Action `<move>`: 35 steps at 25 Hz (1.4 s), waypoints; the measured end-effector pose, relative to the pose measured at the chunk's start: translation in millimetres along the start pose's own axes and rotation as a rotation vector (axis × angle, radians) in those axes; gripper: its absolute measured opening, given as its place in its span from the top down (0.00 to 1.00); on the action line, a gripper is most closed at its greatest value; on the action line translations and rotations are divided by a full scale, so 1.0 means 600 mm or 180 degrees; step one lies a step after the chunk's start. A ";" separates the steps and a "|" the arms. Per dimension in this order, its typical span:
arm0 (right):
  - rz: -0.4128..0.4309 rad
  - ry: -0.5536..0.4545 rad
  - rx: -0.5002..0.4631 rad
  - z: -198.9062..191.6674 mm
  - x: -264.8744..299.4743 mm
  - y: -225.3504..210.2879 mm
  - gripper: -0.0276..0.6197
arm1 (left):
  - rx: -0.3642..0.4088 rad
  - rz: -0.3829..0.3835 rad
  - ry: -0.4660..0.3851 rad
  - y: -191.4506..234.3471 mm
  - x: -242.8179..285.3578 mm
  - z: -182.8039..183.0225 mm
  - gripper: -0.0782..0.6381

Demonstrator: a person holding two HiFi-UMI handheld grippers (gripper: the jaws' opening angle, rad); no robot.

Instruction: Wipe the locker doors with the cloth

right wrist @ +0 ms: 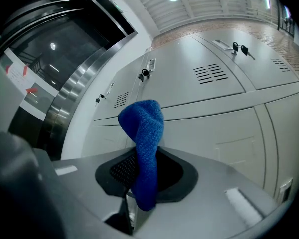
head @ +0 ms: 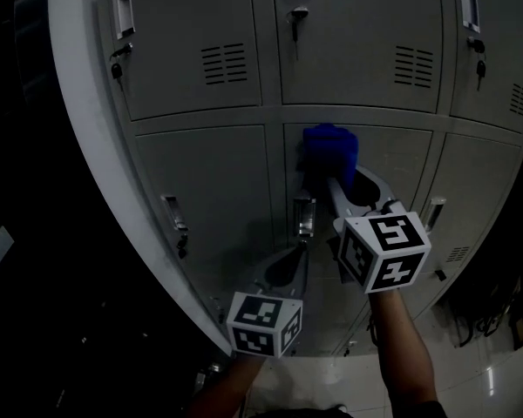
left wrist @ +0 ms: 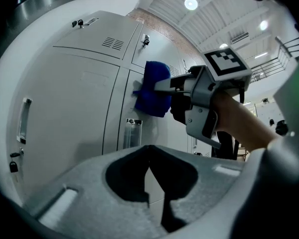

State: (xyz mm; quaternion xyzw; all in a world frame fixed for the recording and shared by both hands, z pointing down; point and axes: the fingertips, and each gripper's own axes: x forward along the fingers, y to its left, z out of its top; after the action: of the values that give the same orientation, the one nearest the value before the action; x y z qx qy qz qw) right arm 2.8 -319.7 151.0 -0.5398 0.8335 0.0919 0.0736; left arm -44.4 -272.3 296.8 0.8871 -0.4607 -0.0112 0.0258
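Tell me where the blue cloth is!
The blue cloth is pinched in the right tongs, at the top of the middle lower locker door, just above its handle.

Six locker doors, one blue cloth, and two grippers: the left gripper and the right gripper.

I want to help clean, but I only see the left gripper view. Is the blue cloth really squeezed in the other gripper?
Observer: Yes, the right gripper view shows the right gripper shut on the blue cloth.
Operator: Which door is it on?
Observer: In the head view it presses the top of the middle lower door.
Operator: Are there more doors past my friend gripper?
Observer: Yes, the head view shows another lower door to the right.
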 end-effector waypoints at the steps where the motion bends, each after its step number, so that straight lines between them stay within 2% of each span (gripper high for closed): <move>1: -0.0027 -0.0002 0.0007 0.000 -0.007 -0.015 0.84 | 0.0001 -0.0016 0.0004 -0.008 0.008 0.000 0.89; 13: -0.0398 -0.0004 -0.0024 0.001 -0.091 -0.172 0.83 | -0.0044 -0.0190 0.0062 -0.099 0.082 -0.015 0.89; 22: -0.0582 0.0007 -0.0054 0.002 -0.122 -0.230 0.83 | -0.0078 -0.0157 0.0064 -0.114 0.091 -0.025 0.89; 27: -0.0472 -0.0062 -0.0050 0.004 -0.127 -0.190 0.83 | -0.0073 -0.0056 0.0057 -0.097 0.076 -0.025 0.89; 35: 0.0096 -0.0069 0.0118 -0.064 -0.098 -0.025 0.83 | -0.0056 0.0278 0.0052 -0.018 0.024 -0.028 0.89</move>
State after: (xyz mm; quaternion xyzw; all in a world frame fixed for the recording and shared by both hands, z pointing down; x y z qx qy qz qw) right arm 39.4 -282.3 200.6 -0.5247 0.8423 0.0834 0.0911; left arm -26.6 -277.4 312.9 0.8660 -0.4986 -0.0069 0.0378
